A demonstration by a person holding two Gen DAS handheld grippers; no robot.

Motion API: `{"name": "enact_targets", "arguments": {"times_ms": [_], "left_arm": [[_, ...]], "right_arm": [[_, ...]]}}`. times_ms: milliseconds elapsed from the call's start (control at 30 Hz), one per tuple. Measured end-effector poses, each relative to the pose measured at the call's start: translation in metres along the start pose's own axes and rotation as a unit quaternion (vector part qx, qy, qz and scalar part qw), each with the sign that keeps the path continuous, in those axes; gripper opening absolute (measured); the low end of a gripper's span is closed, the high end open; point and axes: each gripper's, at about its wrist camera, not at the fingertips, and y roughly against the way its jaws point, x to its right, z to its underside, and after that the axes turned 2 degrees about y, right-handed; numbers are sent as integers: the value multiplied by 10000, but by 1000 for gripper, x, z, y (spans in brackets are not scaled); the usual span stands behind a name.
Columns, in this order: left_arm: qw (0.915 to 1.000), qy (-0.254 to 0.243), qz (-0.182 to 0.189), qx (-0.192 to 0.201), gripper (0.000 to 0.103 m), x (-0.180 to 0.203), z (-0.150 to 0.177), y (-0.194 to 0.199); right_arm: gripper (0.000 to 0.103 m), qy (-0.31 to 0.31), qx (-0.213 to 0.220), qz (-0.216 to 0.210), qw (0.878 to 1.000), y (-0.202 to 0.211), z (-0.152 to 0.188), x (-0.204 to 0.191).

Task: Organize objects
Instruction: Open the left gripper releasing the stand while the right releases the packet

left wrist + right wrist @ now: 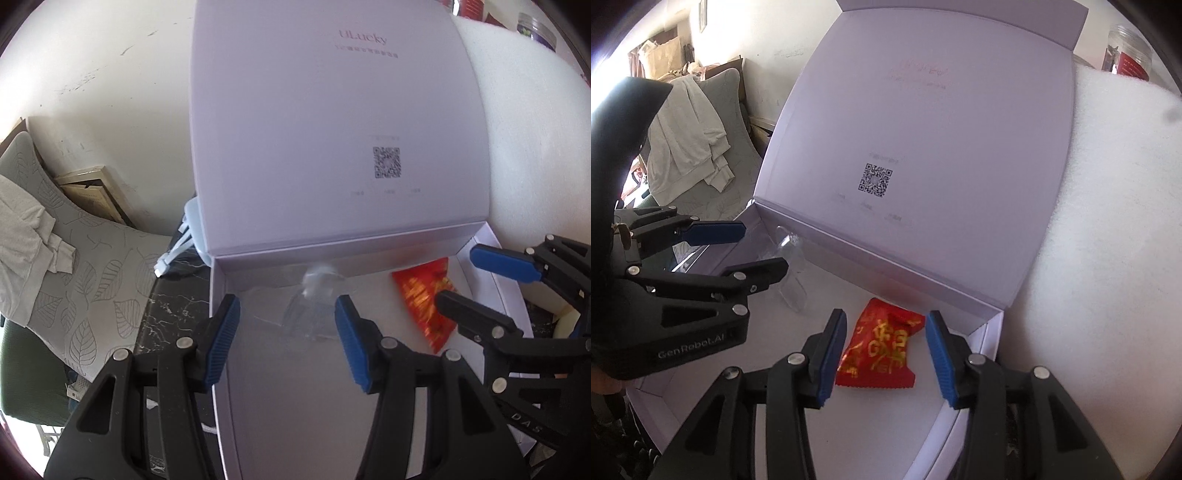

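A: Both claws are hovering over the open box (798, 373), jaws apart, gripping nothing. The red packet (877, 352) is lying on the box floor, right between the right gripper's (884, 360) pads.

B: And the clear plastic piece (314, 306)?

A: It's sitting by the box's back wall, under the raised lid (332, 122), ahead of the left gripper (286, 345).

B: Then I'm suggesting each claw be lifting straight up and clear of the box walls, not dragging across the contents, since both items look light.
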Motion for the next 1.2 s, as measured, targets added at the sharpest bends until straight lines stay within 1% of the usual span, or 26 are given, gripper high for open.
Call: {"name": "enact_targets", "arguments": {"times_ms": [200, 267, 333, 400, 467, 567, 700, 767, 933, 1033, 1100, 1200], "left_arm": [[10000, 19, -85, -25, 52, -3, -1, 15], [9999, 10, -131, 51, 52, -3, -3, 27], [9998, 23, -131, 124, 52, -4, -5, 39], [9997, 36, -126, 199, 52, -3, -5, 52], [9995, 27, -118, 292, 52, -1, -5, 67], [9991, 15, -98, 413, 53, 0, -6, 86], [9983, 11, -132, 560, 52, 2, -4, 114], [9980, -12, -135, 616, 53, 5, -1, 127], [9971, -91, -158, 739, 53, 14, 9, 155], [9966, -120, -155, 804, 53, 18, 15, 169], [9961, -129, -147, 864, 53, 21, 21, 180], [9956, -125, -149, 914, 53, 22, 29, 189]], "right_arm": [[45, -101, 8, 43, 9999, 15, 2, 10], [45, -116, 61, 70, 9999, 24, 1, 11], [45, -123, 132, 96, 9998, 34, -7, 17], [45, -111, 212, 126, 9996, 50, -3, 16], [45, -137, 310, 150, 9993, 64, -7, 17], [45, -153, 445, 185, 9987, 94, -3, 27], [45, -131, 559, 267, 9980, 120, 0, 29], [45, -116, 611, 293, 9976, 130, -2, 23], [45, -40, 705, 415, 9966, 153, 5, 12], [45, -11, 799, 413, 9959, 160, 5, -3], [45, -5, 874, 397, 9954, 169, 9, -7], [45, -10, 916, 368, 9951, 171, 13, -14]]}}
